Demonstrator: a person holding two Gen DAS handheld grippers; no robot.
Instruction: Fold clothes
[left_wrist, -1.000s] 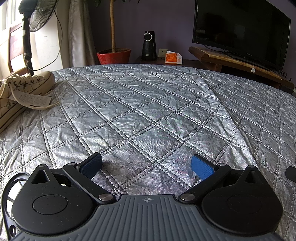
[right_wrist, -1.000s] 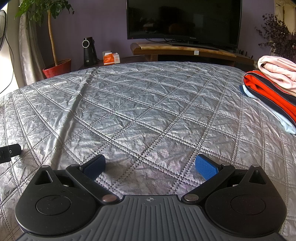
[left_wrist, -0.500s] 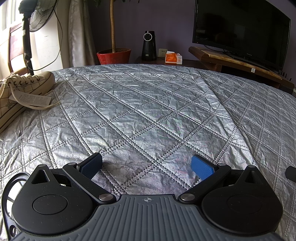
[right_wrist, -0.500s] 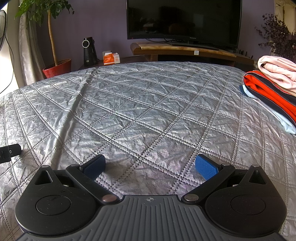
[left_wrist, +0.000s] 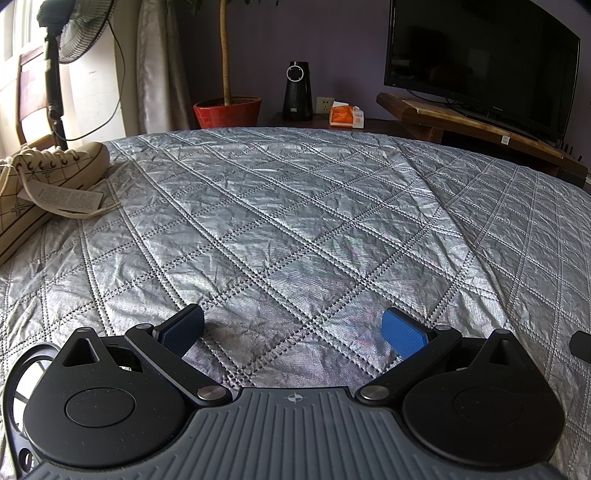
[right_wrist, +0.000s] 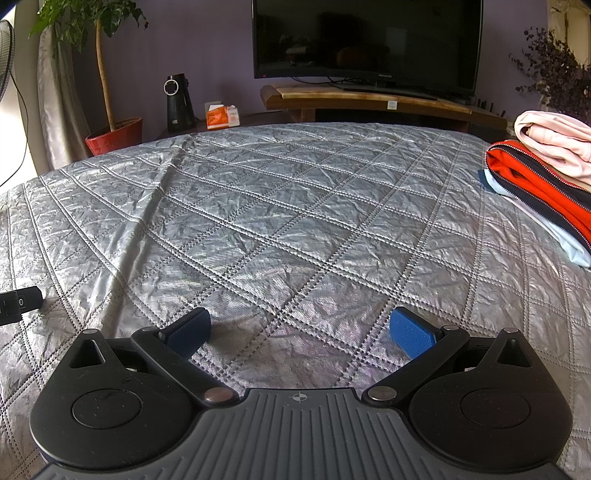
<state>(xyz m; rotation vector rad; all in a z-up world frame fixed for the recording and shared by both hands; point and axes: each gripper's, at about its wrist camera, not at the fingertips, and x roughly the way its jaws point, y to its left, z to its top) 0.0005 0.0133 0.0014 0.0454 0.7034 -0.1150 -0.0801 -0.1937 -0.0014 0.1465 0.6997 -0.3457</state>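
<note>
Both my left gripper (left_wrist: 293, 328) and right gripper (right_wrist: 299, 330) sat low over the silver quilt (right_wrist: 295, 221), jaws spread wide and empty. The clothes (right_wrist: 543, 173) lay stacked at the far right edge, probably already folded. I judged I should fetch a garment onto the bare middle, well away from the shoe (left_wrist: 40, 184) at far left.

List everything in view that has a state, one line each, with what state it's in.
Left tongs: open, empty.
Right tongs: open, empty.
Clothes stack: folded, piled at the bed's right edge.
Television: screen dark.
Shoe: laced, tagged, lying on the quilt.
</note>
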